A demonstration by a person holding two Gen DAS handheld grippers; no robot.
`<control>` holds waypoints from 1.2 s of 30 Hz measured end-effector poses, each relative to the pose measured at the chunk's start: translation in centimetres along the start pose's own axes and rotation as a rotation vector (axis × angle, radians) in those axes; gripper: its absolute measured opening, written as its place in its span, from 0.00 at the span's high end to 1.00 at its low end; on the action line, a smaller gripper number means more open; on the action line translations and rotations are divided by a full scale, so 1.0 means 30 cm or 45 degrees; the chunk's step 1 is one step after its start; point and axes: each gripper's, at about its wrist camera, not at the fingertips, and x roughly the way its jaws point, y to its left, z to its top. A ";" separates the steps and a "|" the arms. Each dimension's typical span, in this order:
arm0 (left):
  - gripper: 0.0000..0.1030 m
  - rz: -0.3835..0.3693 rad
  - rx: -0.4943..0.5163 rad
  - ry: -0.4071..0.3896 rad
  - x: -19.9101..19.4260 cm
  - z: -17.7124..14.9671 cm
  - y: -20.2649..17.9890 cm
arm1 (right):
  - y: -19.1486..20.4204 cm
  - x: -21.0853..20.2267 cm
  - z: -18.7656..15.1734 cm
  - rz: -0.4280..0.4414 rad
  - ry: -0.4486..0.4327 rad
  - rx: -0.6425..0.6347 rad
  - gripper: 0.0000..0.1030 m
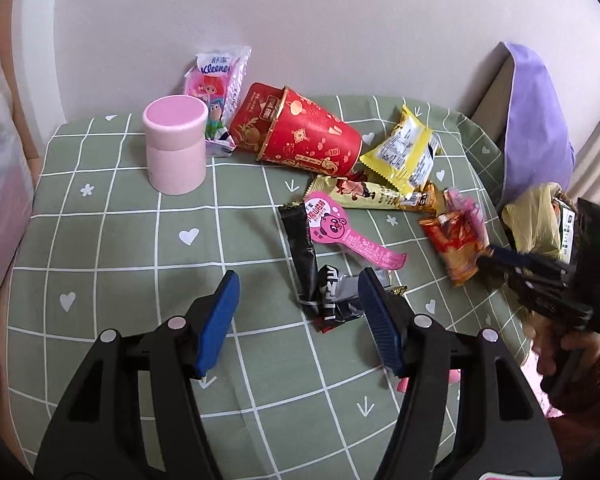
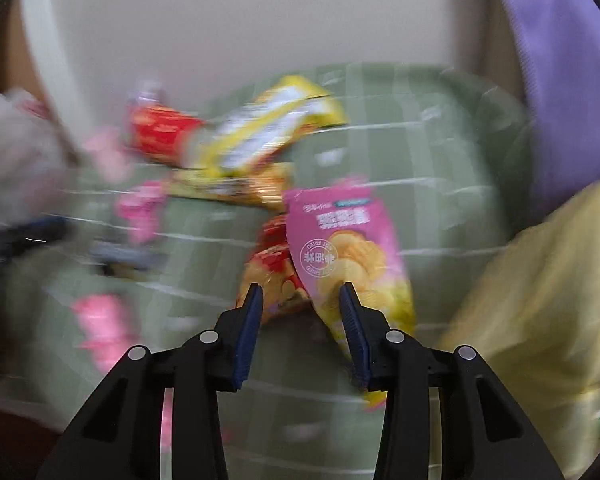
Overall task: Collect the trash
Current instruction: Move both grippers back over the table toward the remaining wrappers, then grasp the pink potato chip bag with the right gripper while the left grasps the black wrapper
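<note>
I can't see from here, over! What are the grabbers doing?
Left gripper open, empty, above black wrapper. Right gripper open around pink chip bag, not gripping. Red cup lies tipped behind.

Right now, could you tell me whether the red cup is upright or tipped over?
Tipped over. The red cup lies on its side on the tablecloth, rim toward the pink tin.

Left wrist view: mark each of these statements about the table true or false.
1. The red paper cup lies on its side. True.
2. The pink canister lies tipped over. False: it stands upright.
3. The left gripper is clamped on the black wrapper. False: its fingers stand apart, holding nothing.
4. The yellow packet lies right of the cup. True.
5. The tablecloth is plain white. False: green with a white grid.
</note>
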 end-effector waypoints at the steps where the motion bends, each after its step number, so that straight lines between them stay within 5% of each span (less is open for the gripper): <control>1: 0.43 -0.002 -0.003 -0.001 -0.004 0.002 -0.003 | 0.018 -0.007 -0.005 0.064 -0.002 -0.009 0.63; 4: 0.43 -0.004 0.003 -0.001 -0.018 0.003 -0.012 | 0.057 -0.056 -0.011 0.122 -0.058 -0.052 0.63; 11: 0.43 -0.012 0.019 -0.017 -0.031 0.014 -0.021 | -0.007 -0.167 -0.034 0.012 -0.206 -0.069 0.61; 15: 0.43 -0.005 0.011 -0.005 -0.037 0.007 -0.008 | -0.076 -0.125 -0.059 0.027 -0.147 0.007 0.44; 20: 0.43 0.010 0.001 0.013 -0.041 0.013 0.002 | -0.053 -0.010 -0.088 -0.053 -0.048 0.070 0.44; 25: 0.43 0.020 0.028 0.025 -0.040 0.025 0.000 | 0.008 -0.047 -0.120 0.137 -0.077 0.108 0.44; 28: 0.43 0.004 0.038 0.036 -0.033 0.018 -0.010 | 0.009 -0.082 -0.116 0.110 -0.139 0.071 0.44; 36: 0.43 0.001 0.094 0.054 -0.030 0.003 -0.035 | -0.068 -0.009 -0.162 0.044 -0.012 0.124 0.45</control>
